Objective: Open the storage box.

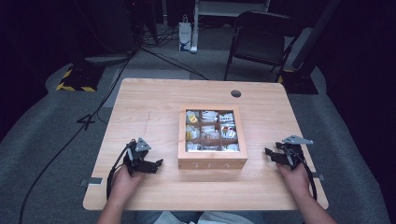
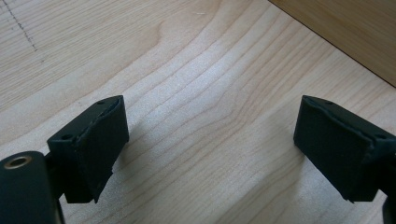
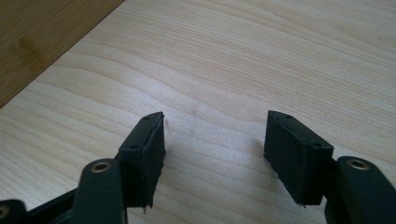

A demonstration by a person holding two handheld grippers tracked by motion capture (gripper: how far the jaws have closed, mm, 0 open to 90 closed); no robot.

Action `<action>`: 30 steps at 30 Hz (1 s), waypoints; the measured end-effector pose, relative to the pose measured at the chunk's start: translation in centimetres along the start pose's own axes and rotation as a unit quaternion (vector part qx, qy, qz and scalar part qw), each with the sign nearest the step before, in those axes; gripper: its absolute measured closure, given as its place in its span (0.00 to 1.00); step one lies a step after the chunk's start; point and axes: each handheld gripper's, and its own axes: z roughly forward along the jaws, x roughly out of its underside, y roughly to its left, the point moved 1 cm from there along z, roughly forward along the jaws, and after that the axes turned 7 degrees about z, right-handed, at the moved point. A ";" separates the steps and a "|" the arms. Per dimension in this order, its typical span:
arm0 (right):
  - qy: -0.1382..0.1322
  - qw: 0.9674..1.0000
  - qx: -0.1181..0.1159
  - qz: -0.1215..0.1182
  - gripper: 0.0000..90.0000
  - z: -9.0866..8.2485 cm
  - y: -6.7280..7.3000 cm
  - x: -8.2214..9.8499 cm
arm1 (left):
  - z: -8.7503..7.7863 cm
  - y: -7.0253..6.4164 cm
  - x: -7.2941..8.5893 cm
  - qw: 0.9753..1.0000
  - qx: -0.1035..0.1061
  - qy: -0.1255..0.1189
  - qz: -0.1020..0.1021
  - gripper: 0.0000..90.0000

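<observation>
A wooden tea box [image 1: 212, 163] with a glass lid stands in the middle of the light wood table [image 1: 149, 100]; several compartments of tea packets show through the lid. My left gripper [image 1: 159, 163] rests on the table just left of the box, jaws pointing at it, open with only bare wood between them [image 2: 212, 133]. The box's wooden side [image 2: 355, 32] shows at the upper right of the left gripper view. My right gripper [image 1: 267, 152] rests right of the box, open and holding nothing [image 3: 215, 135]. The box wall [image 3: 42, 42] fills the upper left corner of the right gripper view.
A round cable hole [image 1: 236, 93] sits near the table's far edge. Behind the table stand a black folding chair [image 1: 259, 39] and a white bag [image 1: 185, 35] on the carpet, with cables running along the floor at the left.
</observation>
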 end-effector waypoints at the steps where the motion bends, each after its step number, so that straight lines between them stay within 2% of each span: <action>1: 0.000 1.000 0.000 0.000 0.43 0.0 0.0 0.0 | 0.0 0.0 0.0 1.000 0.000 0.000 0.000 0.12; 9: 0.000 1.000 0.002 0.000 0.42 0.1 0.0 -0.1 | 0.0 0.1 0.0 1.000 0.001 0.000 0.001 0.12; 11: 0.000 1.000 0.003 0.001 0.43 0.1 0.0 -0.1 | 0.1 -0.1 -0.1 1.000 -0.011 0.002 -0.006 0.12; 12: -0.001 1.000 0.003 0.001 0.44 0.1 0.0 -0.1 | 0.2 -0.3 -0.2 1.000 -0.015 0.001 -0.011 0.12; 16: 0.005 1.000 0.009 0.008 0.52 -0.3 -0.4 -0.1 | 0.2 -0.3 -0.3 1.000 -0.016 0.002 -0.010 0.12; 18: 0.007 1.000 0.010 0.009 0.53 -0.4 -0.4 -0.1 | 0.2 -0.3 -0.3 1.000 -0.016 0.002 -0.010 0.12; 22: -0.006 1.000 0.007 0.023 0.53 -1.5 -0.8 -0.5 | 0.2 -0.3 -0.3 1.000 -0.016 0.001 -0.011 0.12; 24: -0.012 1.000 0.005 0.022 0.53 -1.9 -0.9 -0.7 | 0.2 -0.3 -0.3 1.000 -0.016 0.001 -0.010 0.12; 30: -0.007 0.999 -0.008 0.032 0.52 -2.8 -0.9 -0.9 | 0.2 -0.3 -0.3 1.000 -0.016 0.001 -0.010 0.12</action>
